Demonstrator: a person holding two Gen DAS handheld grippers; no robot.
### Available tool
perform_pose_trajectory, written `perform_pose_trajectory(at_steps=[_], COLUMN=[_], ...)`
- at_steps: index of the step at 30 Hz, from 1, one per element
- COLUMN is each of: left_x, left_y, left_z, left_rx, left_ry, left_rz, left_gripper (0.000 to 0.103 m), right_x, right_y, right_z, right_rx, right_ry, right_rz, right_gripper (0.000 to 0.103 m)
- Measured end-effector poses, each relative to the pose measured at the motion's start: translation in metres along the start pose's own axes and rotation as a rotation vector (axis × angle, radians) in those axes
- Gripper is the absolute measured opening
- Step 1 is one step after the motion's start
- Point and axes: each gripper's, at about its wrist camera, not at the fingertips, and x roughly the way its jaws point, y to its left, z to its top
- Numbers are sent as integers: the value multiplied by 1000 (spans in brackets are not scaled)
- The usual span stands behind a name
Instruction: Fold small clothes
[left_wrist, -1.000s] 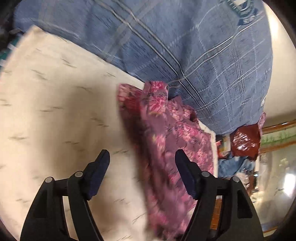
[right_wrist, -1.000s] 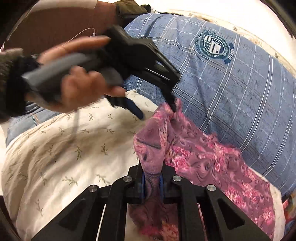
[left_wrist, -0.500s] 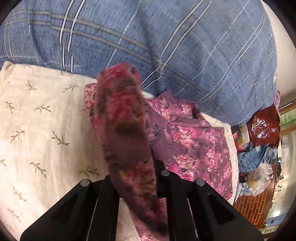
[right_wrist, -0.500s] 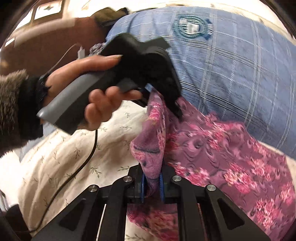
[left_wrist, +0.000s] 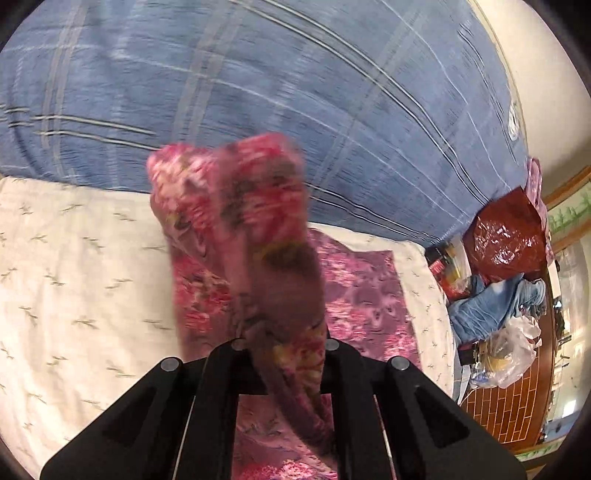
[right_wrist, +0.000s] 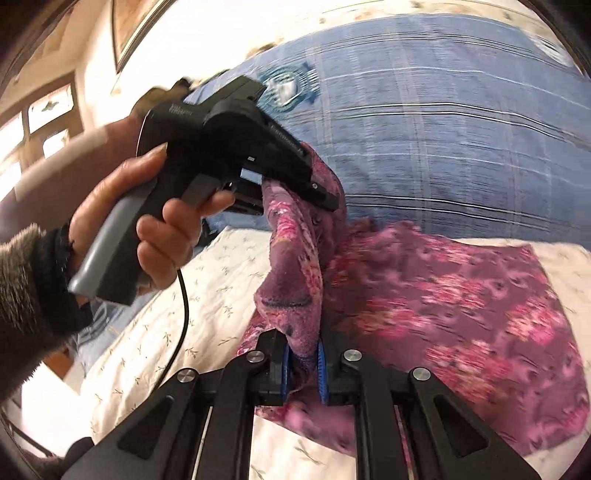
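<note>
Here the fold is under way but not finished, as far as can be judged: the purple and pink floral fabric garment (right_wrist: 443, 295) lies partly spread on the cream sheet printed with small leaf sprigs (left_wrist: 74, 295), with one edge lifted off it between both tools. The black left gripper (left_wrist: 284, 343) is clamped on a raised bunch of the cloth, and the black right gripper with blue pads (right_wrist: 303, 365) pinches the same lifted edge nearer the camera. That edge has yet to be laid over the flat part and smoothed. Behind lies a large blue checked pillow (left_wrist: 295, 92). Beside the bed, a shiny dark red plastic bag (left_wrist: 506, 240) and a clear plastic bag (left_wrist: 513, 354) sit bulging; their contents cannot be made out.
</note>
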Motion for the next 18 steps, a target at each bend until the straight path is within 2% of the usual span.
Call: perform_pose_trajectory(at_steps=[7, 11, 15, 18], left_x=[51, 94, 136, 153], left_y=[-73, -117, -135, -140], left_z=[-1, -3, -9, -13], left_rx=[80, 145, 153, 170], left_ry=[58, 109, 167, 181], left_rz=[11, 57, 94, 145], left_gripper=[6, 6, 6, 7], right_x=[-39, -50, -52, -47], right_y=[-63, -101, -139, -159], right_z=[-13, -29, -46, -58], right_rx=[166, 258, 361, 429], right_ry=[-29, -29, -15, -5], right_rz=[-18, -32, -39, -23], right_gripper=[11, 11, 11, 11])
